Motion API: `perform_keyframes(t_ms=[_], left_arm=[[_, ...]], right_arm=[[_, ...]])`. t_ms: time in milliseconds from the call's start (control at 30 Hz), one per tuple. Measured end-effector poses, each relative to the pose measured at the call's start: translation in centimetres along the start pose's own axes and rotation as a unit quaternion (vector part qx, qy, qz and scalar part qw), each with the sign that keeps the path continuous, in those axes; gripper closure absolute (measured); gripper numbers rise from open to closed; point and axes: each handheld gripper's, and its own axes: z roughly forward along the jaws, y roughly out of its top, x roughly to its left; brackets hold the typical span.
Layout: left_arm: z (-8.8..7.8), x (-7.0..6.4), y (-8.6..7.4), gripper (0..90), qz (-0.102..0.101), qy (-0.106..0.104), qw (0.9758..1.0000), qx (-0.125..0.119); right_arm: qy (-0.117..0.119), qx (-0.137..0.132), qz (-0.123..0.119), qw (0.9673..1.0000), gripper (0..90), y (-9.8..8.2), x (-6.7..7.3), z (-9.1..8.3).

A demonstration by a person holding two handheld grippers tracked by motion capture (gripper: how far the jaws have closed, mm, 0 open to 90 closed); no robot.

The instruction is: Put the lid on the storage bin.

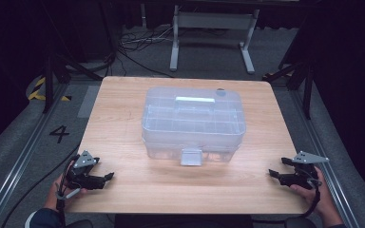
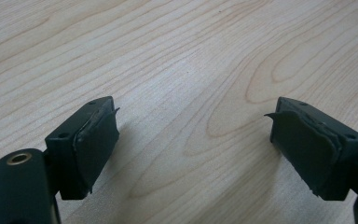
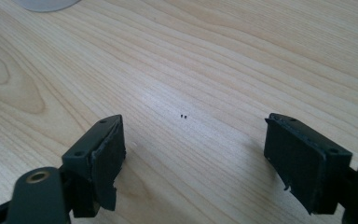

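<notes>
High view, box: a clear plastic storage box point(image 1: 193, 124) stands at the middle of the wooden table point(image 1: 123, 190), lid down, with a pale handle point(image 1: 195, 99) on top and a front latch point(image 1: 191, 156) facing the near edge.
High view, left gripper: the left gripper point(image 1: 108, 176) rests at the near left corner of the table, held in a hand point(image 1: 62, 190), well apart from the box.
High view, right gripper: the right gripper point(image 1: 272, 173) sits at the near right edge in the other hand point(image 1: 309, 187), pointing inward, also well apart from the box.
Left gripper view: the two black fingers point(image 2: 95, 140) stand wide apart over bare wood grain, nothing between them (the pad edges look frayed).
Right gripper view: the fingers point(image 3: 107, 158) are likewise spread wide and empty; two tiny dark specks point(image 3: 182, 115) lie on the wood ahead, and a pale rim of the box point(image 3: 46, 3) shows at the far left.
Step in hand: as I judge it, the start, with both grippers parked and the box untouched.
Next move: probably a reach from both near corners toward the box, one gripper going for the front latch; the clear, smooth walls may call for a steadying hold.
</notes>
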Motion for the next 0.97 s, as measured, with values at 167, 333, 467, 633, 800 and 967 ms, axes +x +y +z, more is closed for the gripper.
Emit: perform_keyframes(t_ms=[167,333,467,633,800,967], left_arm=[[0.00,0.00,0.00,15.1,0.000,0.000,1.0000,0.000],[0.00,0.00,0.00,15.1,0.000,0.000,1.0000,0.000],[-0.01,-0.02,0.00,15.1,-0.001,0.000,1.0000,0.000],[0.06,-0.04,0.06,15.0,0.001,-0.001,1.0000,0.000],[0.10,-0.12,0.11,14.8,-0.002,0.002,1.0000,0.000],[0.10,-0.12,0.11,14.8,-0.002,0.002,1.0000,0.001]], right_arm=[[0.000,0.000,0.000,1.0000,20.7,0.00,0.00,0.00],[0.000,0.000,0.000,1.0000,20.7,0.00,0.00,0.00],[0.000,0.000,0.000,1.0000,20.5,0.02,-0.01,0.02],[0.000,0.001,0.000,1.0000,20.3,0.05,0.00,0.04],[0.000,0.001,0.000,1.0000,20.3,0.05,0.00,0.04],[0.000,0.000,0.000,1.0000,20.3,0.06,-0.02,0.06]])
